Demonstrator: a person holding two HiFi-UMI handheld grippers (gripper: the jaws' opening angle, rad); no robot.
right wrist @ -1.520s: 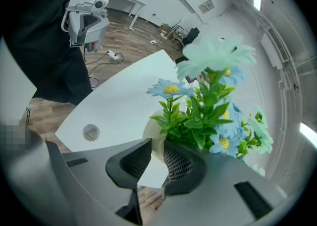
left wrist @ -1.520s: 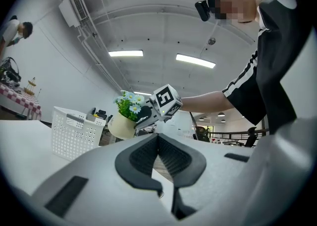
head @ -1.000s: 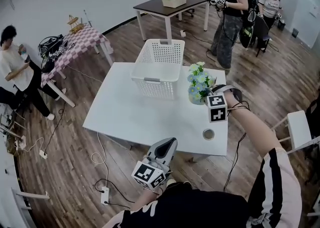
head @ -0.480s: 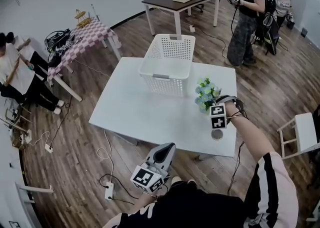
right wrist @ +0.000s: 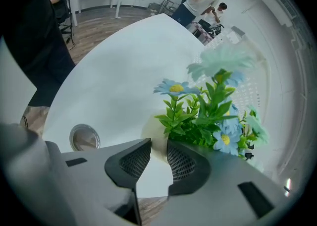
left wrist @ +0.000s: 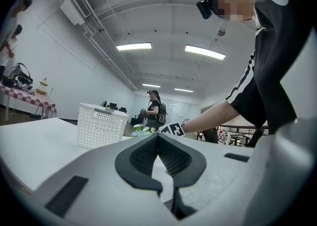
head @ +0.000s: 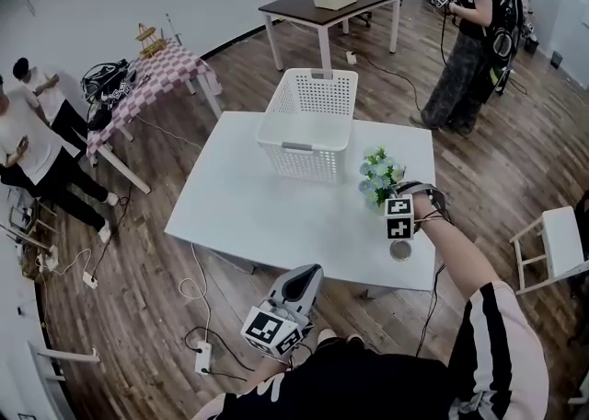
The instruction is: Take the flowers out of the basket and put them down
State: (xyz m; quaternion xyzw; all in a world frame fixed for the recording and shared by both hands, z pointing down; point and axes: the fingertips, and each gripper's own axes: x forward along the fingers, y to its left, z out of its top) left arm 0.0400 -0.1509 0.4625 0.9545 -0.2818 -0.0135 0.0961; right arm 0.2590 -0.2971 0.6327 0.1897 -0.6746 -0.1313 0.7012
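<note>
- Two tools are in view, and only the right tool (right wrist: 158,143) is at the job. Its jaws stand a narrow gap apart, with bare worktop (head: 258,206) showing between the pads.
- The flowers (head: 378,172) stand upright on the worktop in a pale pot (right wrist: 150,136), out of the basket (head: 304,158) and just beside its right corner.
- The pot sits right at the right tool's tips, straight ahead along the jaws, with the blooms leaning over the right-hand jaw. I judge the set-down done, so the coming move is a straight pull back along that line without tipping the pot.
- The right arm is stretched forward over the worktop's right side, above a round metal disc (head: 400,250).
- The left tool (left wrist: 158,137) has its jaws pressed together on nothing. It is held low by the body, off the near edge and well apart from the flowers.
</note>
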